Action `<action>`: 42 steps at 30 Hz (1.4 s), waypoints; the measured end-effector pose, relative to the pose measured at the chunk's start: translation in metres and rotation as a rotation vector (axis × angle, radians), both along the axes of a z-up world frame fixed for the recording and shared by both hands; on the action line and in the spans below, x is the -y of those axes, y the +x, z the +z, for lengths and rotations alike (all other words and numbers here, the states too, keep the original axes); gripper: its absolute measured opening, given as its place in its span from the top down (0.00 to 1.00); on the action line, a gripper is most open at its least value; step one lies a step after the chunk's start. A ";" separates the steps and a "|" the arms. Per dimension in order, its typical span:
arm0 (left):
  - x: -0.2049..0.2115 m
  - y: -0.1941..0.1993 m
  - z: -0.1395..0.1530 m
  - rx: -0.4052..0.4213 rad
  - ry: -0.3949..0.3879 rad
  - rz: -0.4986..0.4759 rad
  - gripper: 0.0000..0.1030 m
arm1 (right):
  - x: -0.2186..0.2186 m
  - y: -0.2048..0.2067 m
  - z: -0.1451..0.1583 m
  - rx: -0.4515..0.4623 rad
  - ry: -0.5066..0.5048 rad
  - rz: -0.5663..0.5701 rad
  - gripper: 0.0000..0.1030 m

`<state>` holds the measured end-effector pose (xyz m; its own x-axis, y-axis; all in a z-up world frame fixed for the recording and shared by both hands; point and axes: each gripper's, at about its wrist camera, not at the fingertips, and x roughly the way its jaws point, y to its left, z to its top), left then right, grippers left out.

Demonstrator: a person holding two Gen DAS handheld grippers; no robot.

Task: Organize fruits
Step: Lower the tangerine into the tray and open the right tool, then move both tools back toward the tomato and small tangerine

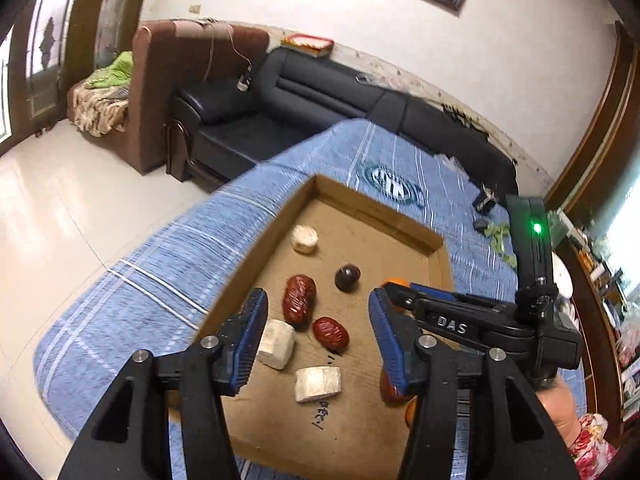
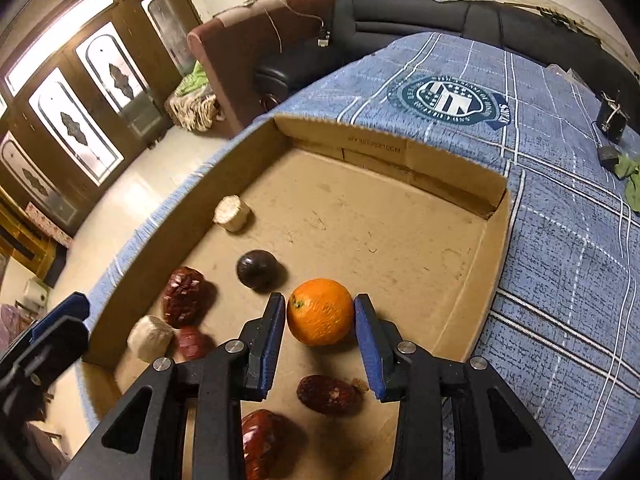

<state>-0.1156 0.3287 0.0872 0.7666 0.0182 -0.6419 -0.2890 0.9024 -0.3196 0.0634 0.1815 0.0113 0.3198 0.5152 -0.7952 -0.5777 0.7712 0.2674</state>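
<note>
Two grippers, one in each of your hands, are poised over a shallow cardboard tray (image 2: 460, 184) that sits on a blue plaid cloth (image 2: 560, 280). Your right gripper (image 2: 320, 318) brackets an orange (image 2: 320, 311) resting on the tray floor; the blue pads sit right at its sides, the right one with perhaps a sliver of gap, so you cannot tell from this view whether the fruit is gripped or merely framed. Your left gripper (image 1: 318, 338) has its jaws apart and empty, hovering above a small cluster of pieces. Between and just beyond its fingers lie two red wrinkled dates (image 1: 299, 305), one larger than the other, and two pale cream chunks (image 1: 276, 343) near the tray's near edge. Farther in sits a dark round fruit (image 2: 256, 270), and beyond it, near the left wall, a third pale chunk (image 2: 232, 213). More red dates (image 2: 330, 394) lie close under the right gripper. As a judgement, the sorting looks early to middling: everything visible is already inside the tray, but the kinds are still mixed, with dates on both sides, pale chunks split apart, and the orange and the dark fruit alone near the middle. Grouping like with like appears to remain.
</note>
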 end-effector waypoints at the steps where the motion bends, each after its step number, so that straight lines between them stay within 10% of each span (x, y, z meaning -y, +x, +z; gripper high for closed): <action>1: -0.001 -0.004 0.004 0.011 -0.001 0.007 0.48 | 0.003 -0.002 0.004 0.005 0.010 -0.004 0.61; 22: 0.086 -0.055 0.059 0.129 0.051 -0.150 0.27 | 0.162 -0.085 0.045 0.176 0.053 -0.202 0.58; 42: 0.154 -0.035 0.024 0.029 0.056 -0.332 0.26 | 0.284 -0.078 -0.003 0.052 0.097 -0.457 0.57</action>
